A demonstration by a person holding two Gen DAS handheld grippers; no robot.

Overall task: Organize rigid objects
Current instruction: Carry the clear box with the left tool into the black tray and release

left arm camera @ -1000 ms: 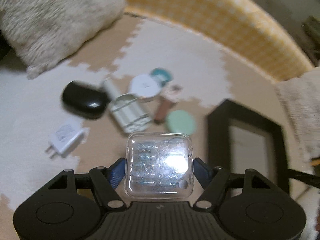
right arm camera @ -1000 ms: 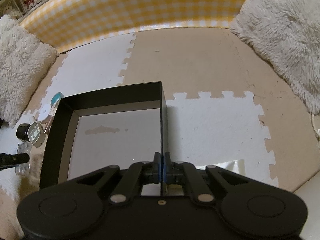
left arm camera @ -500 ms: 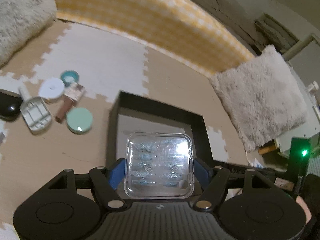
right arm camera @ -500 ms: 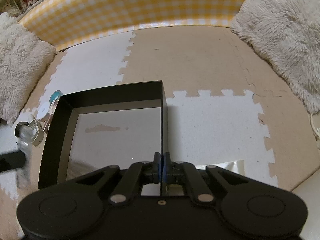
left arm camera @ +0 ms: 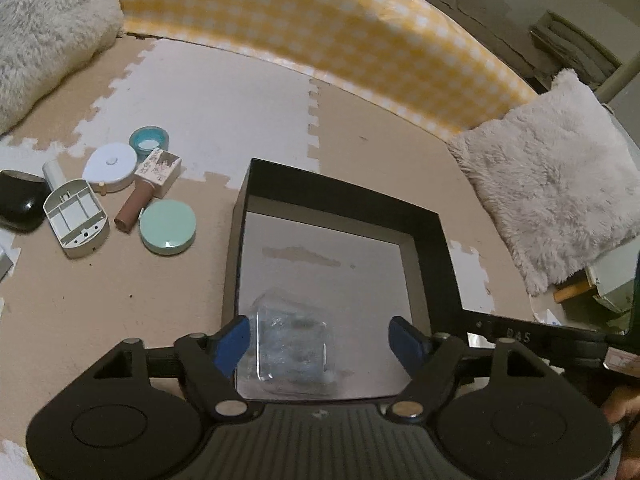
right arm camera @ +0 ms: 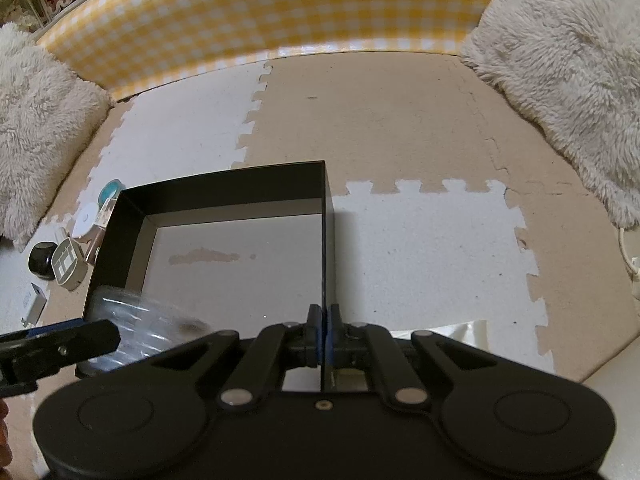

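Black box (left arm camera: 434, 236), pale grey floor inside with tan scuff. Clear plastic case (left arm camera: 292, 344), bluish contents, blurred. Left gripper (left arm camera: 320, 334) black, blue pads (left arm camera: 234, 340). Right gripper (right arm camera: 322, 334) black, blue pads. Foam mat (left arm camera: 224, 108) in white and tan interlocking tiles. Barrier (left arm camera: 320, 28) yellow-and-white gingham. Pillows (left arm camera: 556, 196) off-white, fluffy. Compact (left arm camera: 167, 227) mint green. Round case (left arm camera: 110, 162) white. Jar (left arm camera: 149, 142) teal. Tube (left arm camera: 134, 206) brown. Black glossy case (left arm camera: 18, 206). Tray (left arm camera: 76, 218) light grey.
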